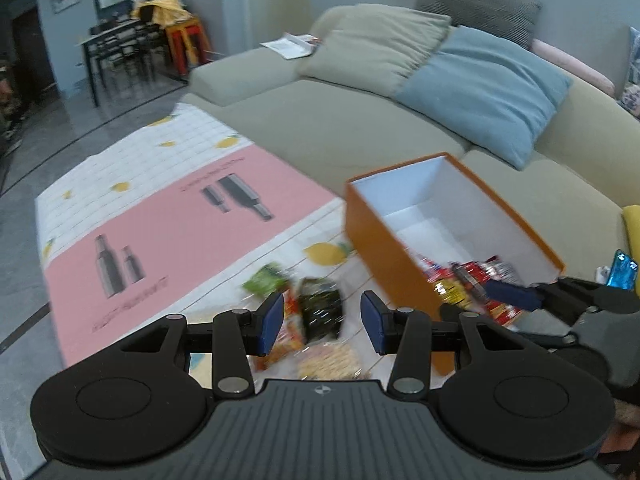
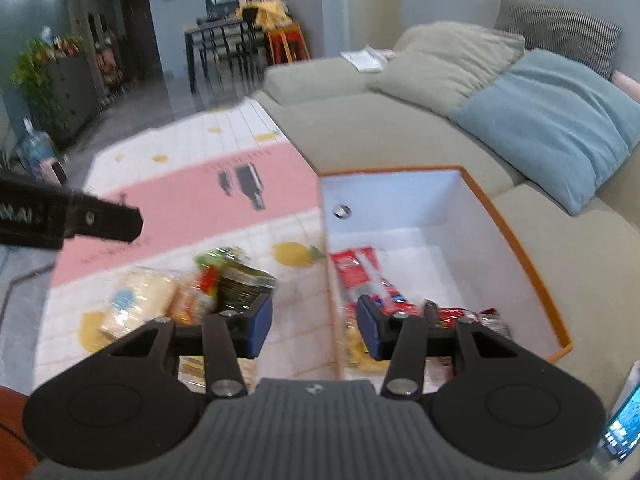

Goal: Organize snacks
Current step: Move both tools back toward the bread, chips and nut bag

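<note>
Left hand-held gripper [image 1: 322, 322]: jaws spread, nothing between the pads, hovering over the loose snack packets on the counter [image 1: 168, 216]: dark packet [image 1: 322, 312], green packet [image 1: 266, 278], orange packet [image 2: 196, 304], pale biscuit pack [image 2: 138, 300]. Right hand-held gripper [image 2: 314, 328]: jaws apart, empty, straddling the near wall of the orange box [image 2: 516, 240]. Box sits on the counter's right side, just beside the loose pile; red packets [image 2: 360, 276] lie in its near end, far end bare white. Sofa [image 1: 340, 124] behind with beige cushion [image 1: 380, 44] and blue cushion [image 1: 492, 88].
</note>
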{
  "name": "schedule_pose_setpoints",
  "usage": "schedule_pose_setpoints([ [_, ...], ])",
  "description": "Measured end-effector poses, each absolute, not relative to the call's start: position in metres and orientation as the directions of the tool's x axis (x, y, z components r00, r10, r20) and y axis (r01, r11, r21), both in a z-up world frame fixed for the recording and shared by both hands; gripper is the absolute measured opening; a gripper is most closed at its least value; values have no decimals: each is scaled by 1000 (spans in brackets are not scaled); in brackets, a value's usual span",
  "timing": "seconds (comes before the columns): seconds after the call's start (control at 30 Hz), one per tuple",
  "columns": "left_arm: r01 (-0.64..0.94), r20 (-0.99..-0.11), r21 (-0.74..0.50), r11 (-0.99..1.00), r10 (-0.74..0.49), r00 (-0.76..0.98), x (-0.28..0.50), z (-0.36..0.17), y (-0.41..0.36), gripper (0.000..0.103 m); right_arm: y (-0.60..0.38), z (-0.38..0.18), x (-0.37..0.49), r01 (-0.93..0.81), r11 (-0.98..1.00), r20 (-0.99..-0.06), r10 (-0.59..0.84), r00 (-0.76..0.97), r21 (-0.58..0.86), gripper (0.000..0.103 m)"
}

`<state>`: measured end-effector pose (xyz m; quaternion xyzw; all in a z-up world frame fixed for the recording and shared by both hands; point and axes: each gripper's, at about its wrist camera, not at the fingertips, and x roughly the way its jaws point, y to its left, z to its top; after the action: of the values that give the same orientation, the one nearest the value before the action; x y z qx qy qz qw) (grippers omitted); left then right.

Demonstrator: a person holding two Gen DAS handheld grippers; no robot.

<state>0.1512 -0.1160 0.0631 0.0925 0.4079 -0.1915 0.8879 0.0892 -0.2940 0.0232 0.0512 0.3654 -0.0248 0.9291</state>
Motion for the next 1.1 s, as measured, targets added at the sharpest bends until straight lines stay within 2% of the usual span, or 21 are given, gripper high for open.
schedule_pose_setpoints([
  [0.07,394,-753,-5,919,-263,604,143,58,-98,54,-282,24,79,80,992,-658,1,753,94,47],
  [0.13,377,-749,-29,926,-270,605,137,52,-80,62,-271,21,72,75,991,-640,14,768,111,47],
  [0.23,351,-756,-30,936,-251,605,128,39,-58,69,-254,12,62,69,991,-622,17,783,113,47],
  [0.4,312,-778,25,950,-177,602,121,12,-35,69,-229,-13,56,57,994,-641,20,767,98,50],
  [0.53,319,-780,-9,948,-206,590,120,-6,-22,69,-213,-38,58,22,996,-664,40,747,85,55],
  [0.7,314,-775,17,949,-186,603,123,-31,-13,69,-198,-62,72,-37,999,-716,47,696,30,58],
  [0.83,338,-755,46,940,-189,628,127,-45,-11,75,-199,-75,85,-23,998,-738,63,672,64,66],
  [1.1,398,-754,115,910,-181,632,145,-76,-28,75,-196,-93,114,-17,998,-754,55,654,57,66],
])
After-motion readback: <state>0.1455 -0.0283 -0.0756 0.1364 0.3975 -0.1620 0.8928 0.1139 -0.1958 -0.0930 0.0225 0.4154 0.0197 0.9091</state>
